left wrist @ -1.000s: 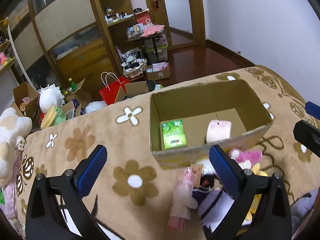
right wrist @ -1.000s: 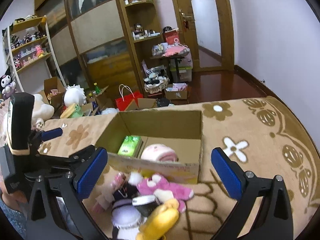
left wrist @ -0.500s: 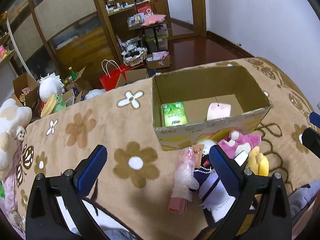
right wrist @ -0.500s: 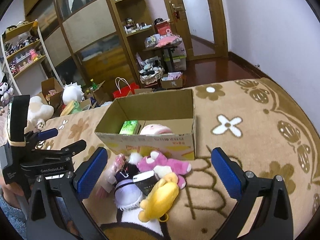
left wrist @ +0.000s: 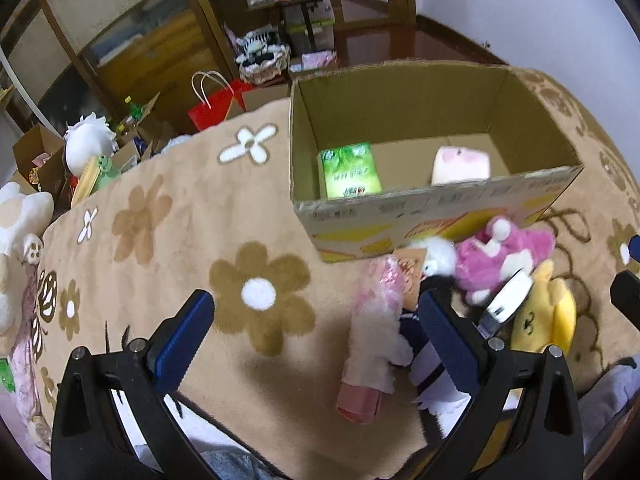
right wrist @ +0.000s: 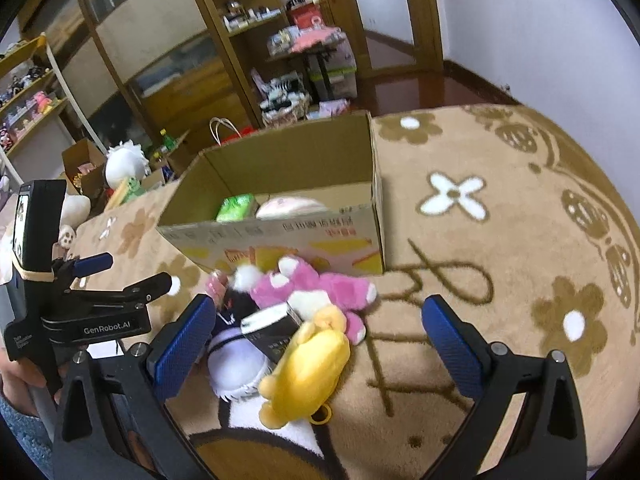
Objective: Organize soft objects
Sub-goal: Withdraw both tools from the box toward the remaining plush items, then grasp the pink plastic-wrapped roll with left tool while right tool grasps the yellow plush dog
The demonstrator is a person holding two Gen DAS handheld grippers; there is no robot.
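A cardboard box (left wrist: 436, 216) stands on a tan flower-patterned blanket (left wrist: 168, 240), toward its far edge. It holds a green packet (left wrist: 349, 171) at its left end and a pale pink plush (left wrist: 460, 165) to the right of the packet.

The remaining soft objects lie heaped on the blanket, touching the box's near wall: a pink plush toy (right wrist: 316, 288), a yellow plush toy (right wrist: 308, 368), a white and purple plush doll (right wrist: 236, 356), a pale pink fuzzy roll (left wrist: 372, 344), and a small black-and-white carton (right wrist: 270, 330) lying on top of the heap.

The left gripper (left wrist: 316, 340) hangs over the blanket with jaws spread wide, grasping nothing. The right gripper (right wrist: 320, 336) is likewise released and empty, its jaws straddling the heap.

Handling judgement: the plush items look light, compressible and not fragile; they should tolerate a firm pinch. Best hold is across the torso or a thick limb, since fur may slip and thin ears or the yellow toy's ring give poor purchase. Items overlap, so one lift may drag a neighbour.

Legible writing: "GenRobot.AI" on the left gripper body. Printing on the box wall and packet is unreadable.
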